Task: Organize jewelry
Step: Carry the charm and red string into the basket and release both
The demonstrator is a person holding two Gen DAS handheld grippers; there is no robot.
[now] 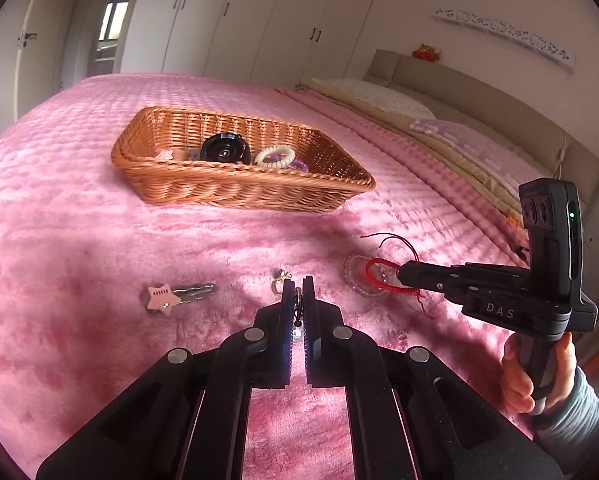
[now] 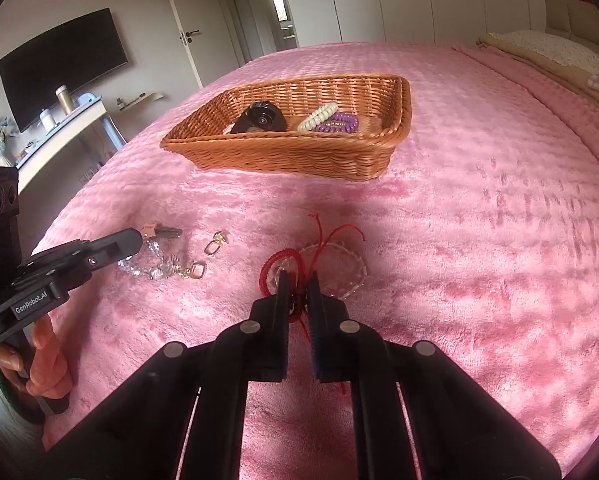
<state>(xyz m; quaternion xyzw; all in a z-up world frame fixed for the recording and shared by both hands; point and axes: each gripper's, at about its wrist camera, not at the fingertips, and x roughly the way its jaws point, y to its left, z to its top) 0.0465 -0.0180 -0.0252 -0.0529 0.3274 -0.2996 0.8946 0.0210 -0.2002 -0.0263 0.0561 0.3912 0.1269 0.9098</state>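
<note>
A wicker basket (image 1: 235,188) (image 2: 299,156) sits on the pink bedspread and holds a black round case (image 1: 224,151), a cream spiral hair tie (image 2: 318,117), a purple one (image 2: 337,125) and a pink star piece (image 1: 164,155). My left gripper (image 1: 298,286) (image 2: 137,238) is shut on a crystal bead chain with gold clasps (image 2: 159,268) lying on the bed. My right gripper (image 2: 297,280) (image 1: 399,274) is shut on a red cord bracelet (image 2: 275,264) (image 1: 379,276) that lies over a clear bead bracelet (image 2: 339,268). A star hair clip (image 1: 167,298) lies left.
A small gold clasp (image 2: 215,242) lies between the two grippers. Pillows (image 1: 379,98) and a headboard are at the right of the bed. A TV (image 2: 59,64) and a white desk stand beyond the bed's left side. Wardrobes line the far wall.
</note>
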